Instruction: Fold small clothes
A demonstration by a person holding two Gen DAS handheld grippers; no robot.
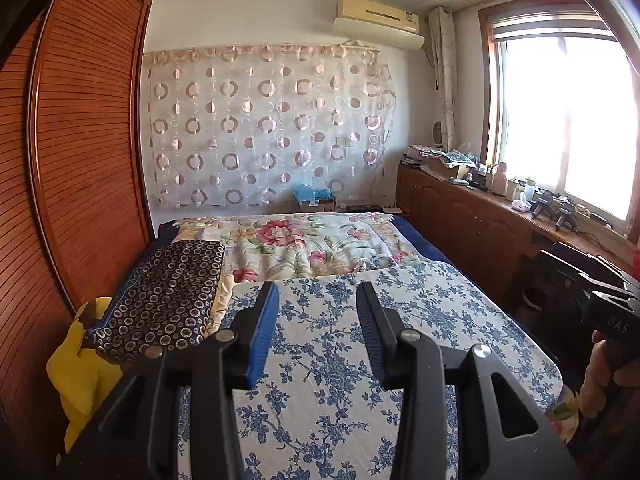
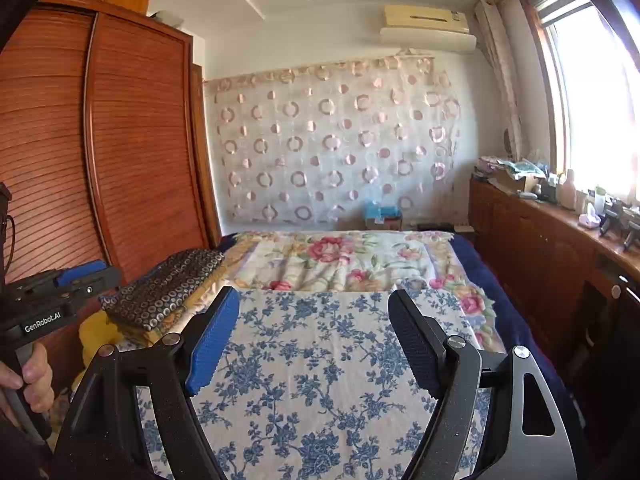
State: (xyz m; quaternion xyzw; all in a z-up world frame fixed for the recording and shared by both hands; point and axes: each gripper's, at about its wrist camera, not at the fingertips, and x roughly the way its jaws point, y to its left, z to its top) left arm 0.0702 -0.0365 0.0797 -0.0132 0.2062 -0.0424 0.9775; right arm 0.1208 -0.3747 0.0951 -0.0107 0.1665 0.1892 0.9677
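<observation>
Small clothes were not between your fingers at this moment. Your left gripper (image 1: 316, 312) had its fingers spread apart with nothing between them, and your right gripper (image 2: 314, 330) was the same, wide and empty. Both were held above the blue flowered sheet (image 1: 352, 344), not touching it. Just beside this sheet, on the left side of the bed, a dark cloth with small rings (image 1: 164, 300) lay as a flat rectangle on top of a pale cloth, and a yellow cloth (image 1: 86, 372) hung loosely below them at the bed edge. I judge the dark piece was already folded and put aside. The yellow one looked unfolded, so it probably remained to do, but whether it belonged to the task I cannot tell.
</observation>
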